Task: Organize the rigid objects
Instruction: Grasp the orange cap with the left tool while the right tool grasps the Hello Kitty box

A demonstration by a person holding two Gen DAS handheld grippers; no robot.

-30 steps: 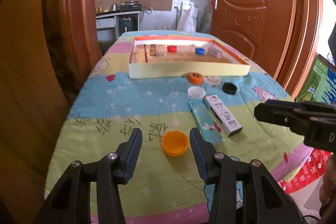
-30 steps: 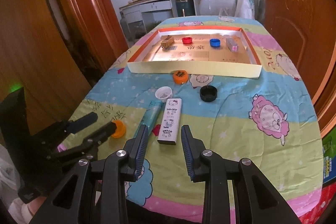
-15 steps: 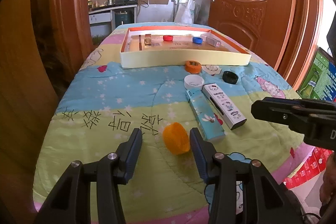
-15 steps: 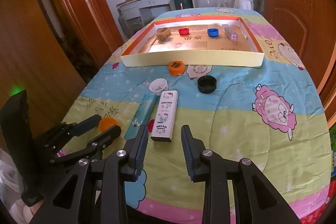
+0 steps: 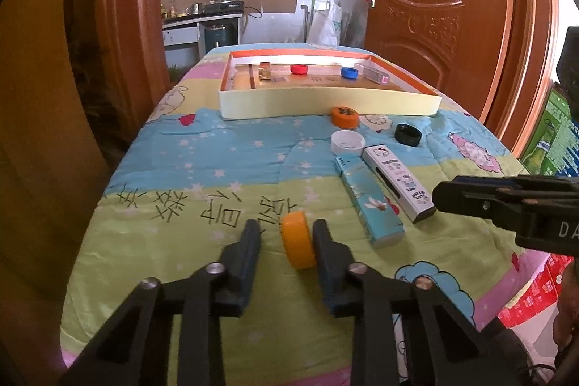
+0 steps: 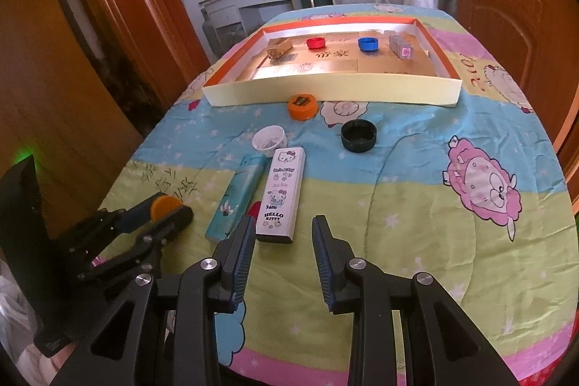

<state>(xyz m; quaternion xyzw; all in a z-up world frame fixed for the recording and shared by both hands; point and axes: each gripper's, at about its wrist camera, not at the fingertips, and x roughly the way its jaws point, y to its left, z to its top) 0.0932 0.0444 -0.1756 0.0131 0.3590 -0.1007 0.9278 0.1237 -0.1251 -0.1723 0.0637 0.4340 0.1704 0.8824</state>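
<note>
An orange cap (image 5: 297, 240) is being stood on its edge between the fingers of the left gripper (image 5: 286, 234), near the front left of the quilt-covered table (image 5: 202, 169); its rim is being touched by the right-hand finger, while a gap is being left on the other side, so the cap is not being clamped. The jaws have just been closing, with the cap between them. Just to the right, a teal box (image 5: 369, 201) and a white Hello Kitty box (image 5: 398, 181) are being kept side by side, lengthwise. Beyond them, a white cap (image 5: 347, 141), a black cap (image 5: 408, 134) and a darker orange cap (image 5: 345, 116) are being left loose on the quilt. Farther back, a shallow tray (image 5: 325, 102) is being used to hold a red cap (image 5: 299, 68), a blue cap (image 5: 349, 72) and two small boxes. The right gripper (image 6: 282, 237) is being held part-open and empty, over the near end of the Hello Kitty box
</note>
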